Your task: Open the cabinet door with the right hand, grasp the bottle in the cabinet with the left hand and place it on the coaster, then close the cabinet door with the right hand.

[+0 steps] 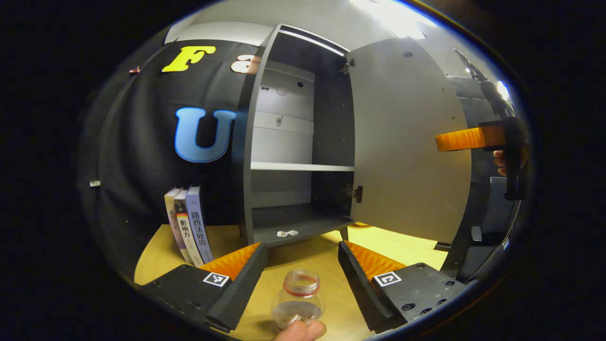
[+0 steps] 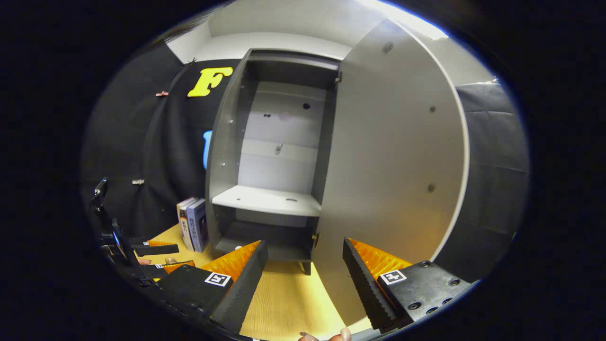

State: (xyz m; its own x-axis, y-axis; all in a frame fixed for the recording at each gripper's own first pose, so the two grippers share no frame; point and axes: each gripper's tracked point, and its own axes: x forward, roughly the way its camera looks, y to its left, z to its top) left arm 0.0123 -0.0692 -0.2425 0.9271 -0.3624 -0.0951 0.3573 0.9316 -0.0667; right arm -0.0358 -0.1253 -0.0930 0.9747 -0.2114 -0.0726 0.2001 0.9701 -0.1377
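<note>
While the tall grey cabinet (image 1: pixel 303 142) stands on the pale wooden tabletop (image 1: pixel 312 255) with its flat grey door (image 1: pixel 407 142) swung wide to the right, both its white middle shelf (image 1: pixel 303 166) and its dark bottom shelf (image 1: pixel 298 225) lie exposed. Two small pale bits sit at the front lip of the bottom shelf. Three upright paperback books (image 1: pixel 187 225) lean against the booth wall just left of the cabinet.

In the left gripper view, the small clear plastic bottle (image 1: pixel 298 298) stands upright on the tabletop in front of the cabinet, uncapped, with a red ring around its neck. It sits between the two fingers of the left gripper (image 1: pixel 303 279), nearer the camera than their tips; the fingers are spread wide and neither touches it. I cannot make out a coaster under it.

The right gripper (image 2: pixel 305 279) is also spread wide, gripping nothing, its fingers pointing at the door's lower inner face. In the left gripper view it hovers by the door's outer edge
</note>
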